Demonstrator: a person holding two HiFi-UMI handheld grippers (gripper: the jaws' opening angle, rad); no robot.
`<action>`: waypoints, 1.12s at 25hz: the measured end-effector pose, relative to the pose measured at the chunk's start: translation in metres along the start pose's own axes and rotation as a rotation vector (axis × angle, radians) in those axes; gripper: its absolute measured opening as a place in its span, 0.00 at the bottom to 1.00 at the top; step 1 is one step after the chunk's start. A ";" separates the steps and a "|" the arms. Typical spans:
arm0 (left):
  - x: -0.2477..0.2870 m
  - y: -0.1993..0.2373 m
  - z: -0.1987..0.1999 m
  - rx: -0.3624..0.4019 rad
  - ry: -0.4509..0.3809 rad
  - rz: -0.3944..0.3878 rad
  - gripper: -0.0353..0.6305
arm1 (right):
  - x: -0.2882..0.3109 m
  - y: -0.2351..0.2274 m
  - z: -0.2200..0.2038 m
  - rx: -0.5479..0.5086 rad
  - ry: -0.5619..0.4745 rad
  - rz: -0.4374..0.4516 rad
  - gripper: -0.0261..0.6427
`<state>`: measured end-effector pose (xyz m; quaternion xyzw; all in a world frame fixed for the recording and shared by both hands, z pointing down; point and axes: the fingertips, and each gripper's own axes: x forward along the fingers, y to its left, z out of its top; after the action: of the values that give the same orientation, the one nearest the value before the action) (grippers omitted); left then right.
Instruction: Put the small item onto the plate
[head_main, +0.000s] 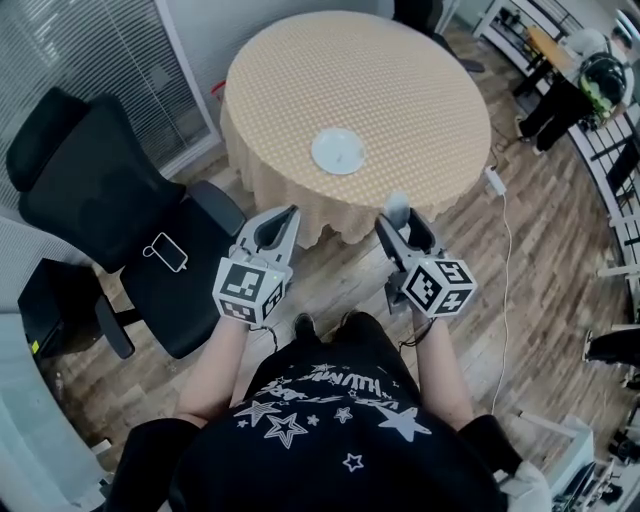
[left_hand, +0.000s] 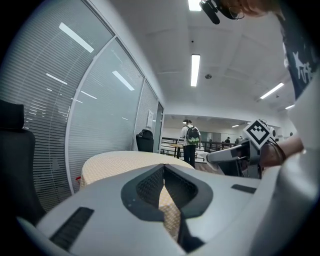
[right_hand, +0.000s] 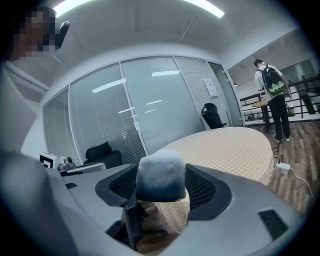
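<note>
A white plate (head_main: 338, 151) lies near the front edge of a round table (head_main: 400, 80) with a yellow checked cloth. Short of that edge, above the floor, my right gripper (head_main: 398, 218) is shut on the small item (head_main: 397, 205), a pale grey-white block. In the right gripper view the block (right_hand: 161, 176) fills the gap between the pads, with the table (right_hand: 235, 147) beyond it. To its left at the same height, my left gripper (head_main: 288, 215) is shut with nothing in it. Its pads meet in the left gripper view (left_hand: 163, 170), facing the table (left_hand: 120, 162).
A black office chair (head_main: 110, 215) with a phone (head_main: 166, 252) on its seat stands close on the left. A white adapter and cable (head_main: 495, 181) lie on the wood floor to the right. A person with a backpack (left_hand: 191, 142) stands far off. Glass partitions (right_hand: 150, 110) line the room.
</note>
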<state>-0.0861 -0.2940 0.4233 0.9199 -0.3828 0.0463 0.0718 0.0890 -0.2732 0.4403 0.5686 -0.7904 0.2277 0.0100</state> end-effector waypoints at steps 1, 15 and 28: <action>0.000 0.002 0.000 -0.002 0.000 0.003 0.06 | 0.003 0.000 0.000 -0.002 0.002 0.001 0.49; 0.020 0.043 0.004 0.004 0.012 0.086 0.06 | 0.076 -0.022 0.009 -0.003 0.045 0.068 0.49; 0.098 0.104 -0.017 -0.028 0.109 0.156 0.06 | 0.189 -0.066 -0.004 -0.002 0.182 0.108 0.49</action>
<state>-0.0913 -0.4319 0.4641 0.8823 -0.4494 0.0962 0.1015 0.0807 -0.4575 0.5184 0.5022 -0.8159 0.2777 0.0700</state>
